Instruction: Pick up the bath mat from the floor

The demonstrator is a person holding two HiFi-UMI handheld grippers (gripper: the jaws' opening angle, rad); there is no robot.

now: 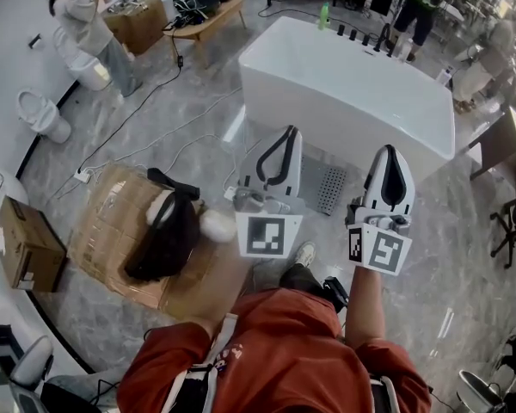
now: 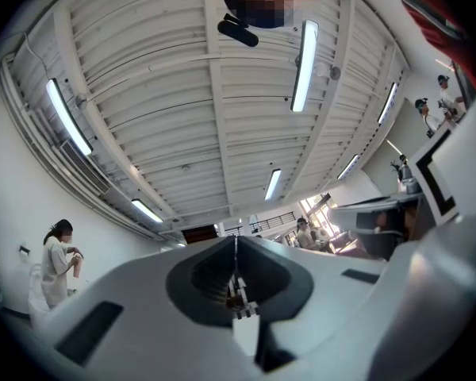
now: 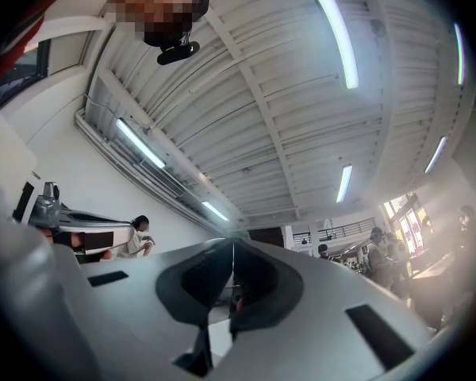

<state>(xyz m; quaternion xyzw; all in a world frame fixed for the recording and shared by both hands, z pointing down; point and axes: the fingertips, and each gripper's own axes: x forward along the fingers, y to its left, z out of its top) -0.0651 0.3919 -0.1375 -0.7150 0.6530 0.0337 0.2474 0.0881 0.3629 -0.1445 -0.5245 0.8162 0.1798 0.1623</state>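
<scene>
Underfoot, a grey marble floor (image 1: pixel 155 119) fills the head view, and a white bathtub (image 1: pixel 353 93) stands across its upper half. Left of the person's orange shirt lies a flattened cardboard sheet (image 1: pixel 112 222) with a black bag (image 1: pixel 168 239) on it. A closed cardboard box (image 1: pixel 26 243) sits further left. The left gripper (image 1: pixel 284 136) and right gripper (image 1: pixel 391 153) are held up side by side in front of the tub. Both tilt toward the ceiling, each with its jaws pressed together on nothing. The bath mat (image 1: pixel 331 188), grey and dotted, lies flat on the floor just beside the tub's near side. It shows between the two grippers, partly hidden by the left one.
</scene>
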